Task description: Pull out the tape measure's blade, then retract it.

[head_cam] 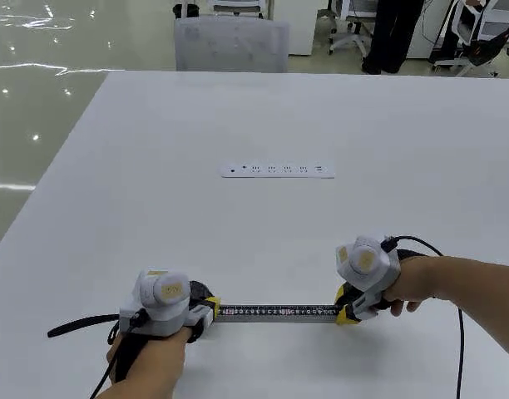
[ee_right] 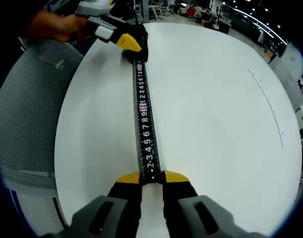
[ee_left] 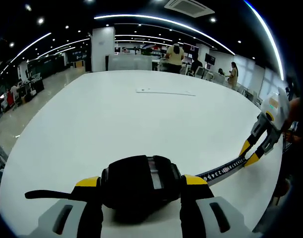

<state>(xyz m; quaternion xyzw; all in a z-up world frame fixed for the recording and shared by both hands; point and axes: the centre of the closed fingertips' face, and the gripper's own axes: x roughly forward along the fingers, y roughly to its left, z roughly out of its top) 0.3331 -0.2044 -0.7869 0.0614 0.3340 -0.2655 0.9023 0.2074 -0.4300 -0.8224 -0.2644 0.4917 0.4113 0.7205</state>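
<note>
The left tool (head_cam: 206, 309) (ee_left: 141, 181) is closed around the black, rounded plastic tape measure (head_cam: 200, 293) (ee_left: 141, 186), its yellow-tipped jaws pressing the case from both sides as it rests on the broad white surface (head_cam: 279, 116) near the front edge. From the case the dark metal blade (head_cam: 279, 313) (ee_right: 144, 124), printed with white numerals and one red mark, runs out flat and straight along the surface towards the right tool (head_cam: 348, 312) (ee_right: 151, 176). That tool is pinched almost fully shut on the blade's free end, with the low numbers lying just ahead of its yellow tips. In the left gripper view the blade (ee_left: 223, 171) curves off to the right and meets the right tool (ee_left: 253, 151); in the right gripper view the left tool (ee_right: 124, 42) sits at the far end of the blade. A thin black strap (head_cam: 80, 324) (ee_left: 52, 194) lies on the surface to the left of the case. A long white power strip (head_cam: 278, 170) (ee_left: 165, 91) lies further back, well apart from both tools. A grey mesh chair back (ee_right: 27, 114) stands beside the surface's edge.
</note>
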